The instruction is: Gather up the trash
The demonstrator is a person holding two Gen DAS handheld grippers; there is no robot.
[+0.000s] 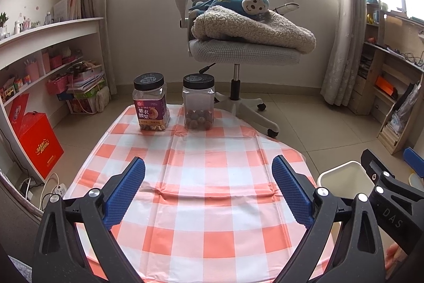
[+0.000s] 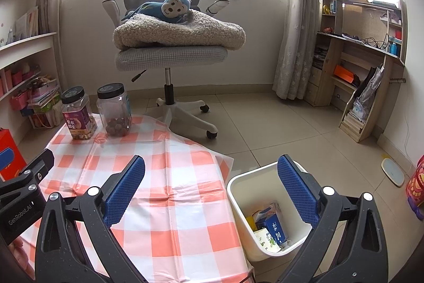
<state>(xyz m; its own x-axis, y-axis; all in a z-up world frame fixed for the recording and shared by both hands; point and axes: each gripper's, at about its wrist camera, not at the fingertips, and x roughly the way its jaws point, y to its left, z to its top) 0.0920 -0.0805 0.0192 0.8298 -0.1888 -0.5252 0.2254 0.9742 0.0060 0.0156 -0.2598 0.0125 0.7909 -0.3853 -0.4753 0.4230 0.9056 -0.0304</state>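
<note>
A white trash bin (image 2: pixel 239 200) stands on the floor at the table's right side, with a blue carton (image 2: pixel 274 227) and other small packages inside. Its rim (image 1: pixel 344 169) also shows in the left wrist view. My right gripper (image 2: pixel 211 177) is open, one finger over the checked tablecloth (image 2: pixel 169 177) and the other over the bin, holding nothing. My left gripper (image 1: pixel 208 178) hangs open and empty above the tablecloth (image 1: pixel 209 150). Each view shows part of the other gripper at its edge. No loose trash shows on the cloth.
Two black-lidded plastic jars stand at the table's far end: a purple-labelled nut jar (image 1: pixel 151 105) and a clear jar (image 1: pixel 198 105) with brown round snacks. A grey office chair (image 1: pixel 238 49) with a blanket and blue plush monkey stands behind. Shelves line both walls; a red box (image 1: pixel 39 139) sits left.
</note>
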